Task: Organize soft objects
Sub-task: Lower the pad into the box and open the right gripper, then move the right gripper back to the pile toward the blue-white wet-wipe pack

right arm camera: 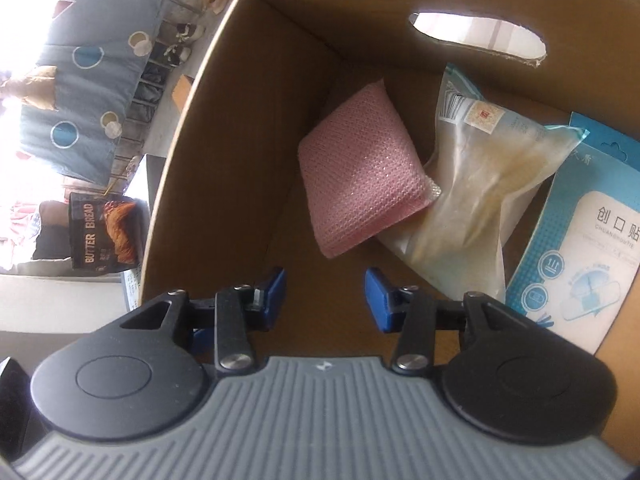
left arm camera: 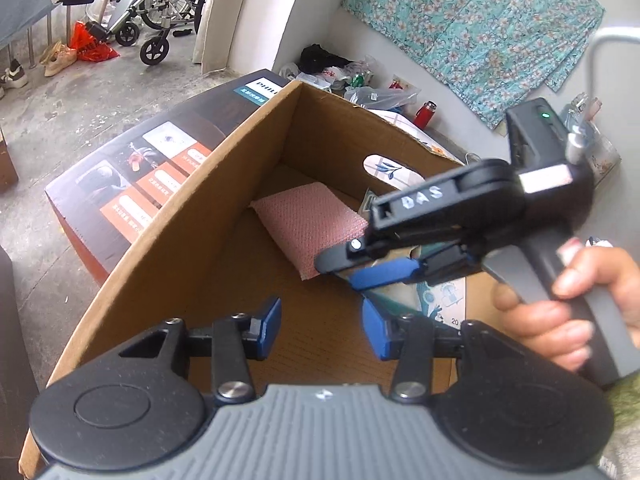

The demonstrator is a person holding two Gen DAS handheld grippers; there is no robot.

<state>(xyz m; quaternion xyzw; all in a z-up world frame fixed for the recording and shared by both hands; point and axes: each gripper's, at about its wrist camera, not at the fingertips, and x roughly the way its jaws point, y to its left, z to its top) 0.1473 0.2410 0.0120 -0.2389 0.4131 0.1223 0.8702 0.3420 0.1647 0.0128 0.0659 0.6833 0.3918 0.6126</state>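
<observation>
One cardboard box (right arm camera: 224,128). Inside it: one pink mesh sponge (right arm camera: 360,180) at 12 o'clock, one translucent pouch (right arm camera: 472,184) at 1 o'clock, one blue plaster pack (right arm camera: 580,240) at 3 o'clock. Outside it: one butter bread bag (right arm camera: 105,236) at 9 o'clock, one printed carton (left arm camera: 132,184), one wheelchair (left arm camera: 168,4), one red bottle (left arm camera: 425,114).

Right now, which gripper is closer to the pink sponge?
Right. The right gripper reaches into the box with its fingertips beside the pink sponge. The left gripper is farther back, near the box's edge.
</observation>
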